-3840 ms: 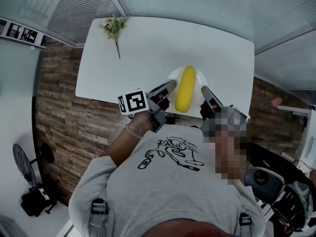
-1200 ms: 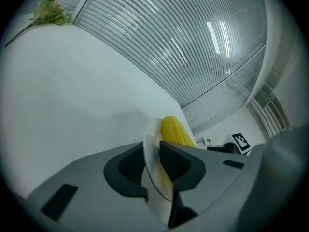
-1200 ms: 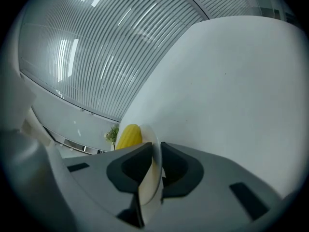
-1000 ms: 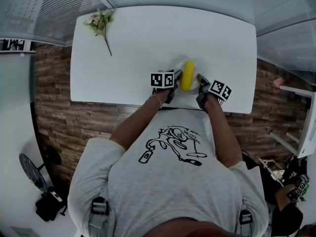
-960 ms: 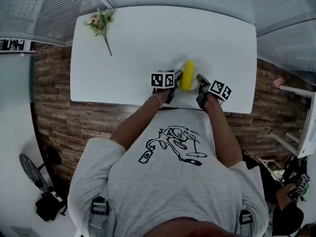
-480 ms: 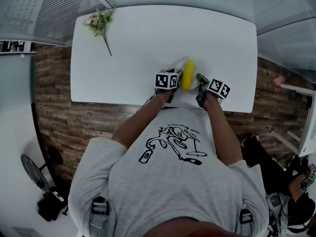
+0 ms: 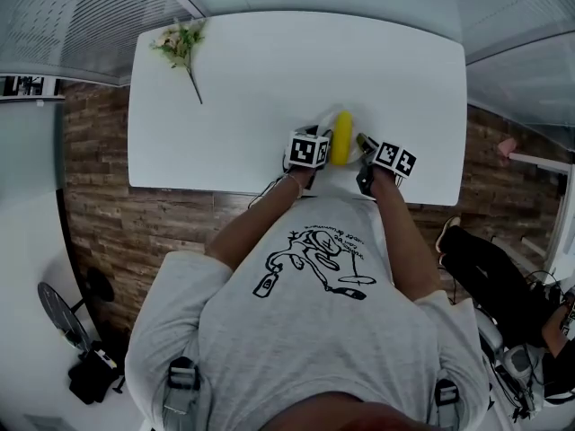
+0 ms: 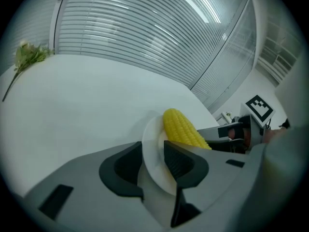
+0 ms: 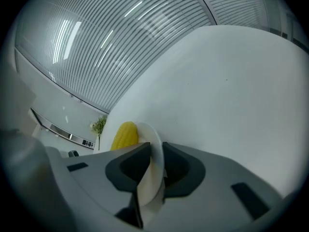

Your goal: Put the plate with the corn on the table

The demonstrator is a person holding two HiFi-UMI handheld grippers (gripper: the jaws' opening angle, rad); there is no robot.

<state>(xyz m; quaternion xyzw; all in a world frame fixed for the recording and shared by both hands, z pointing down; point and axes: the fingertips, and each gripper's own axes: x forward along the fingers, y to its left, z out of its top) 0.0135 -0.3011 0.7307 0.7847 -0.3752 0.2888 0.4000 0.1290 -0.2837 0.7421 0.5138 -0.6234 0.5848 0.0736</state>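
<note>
White plate (image 8: 150,151) and its yellow corn cob (image 7: 340,137) now sit flat on the white table (image 7: 269,70) near its front edge, no longer hanging off the near side. The left gripper (image 8: 153,163) and right gripper (image 9: 154,166) are both opening, pads easing off the rim between them (the left stands wider). Placement looks done, I'd say; only backing the jaws clear remains.

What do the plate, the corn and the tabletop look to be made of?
Plate: probably glazed ceramic or melamine. It is smooth, plain white and thin-rimmed, which fits either.
Corn: real or a plastic replica, cannot tell. It has even yellow kernel rows and a dull sheen.
Table: likely laminate or painted board. The top is flat, uniform matte white with no grain.
</note>
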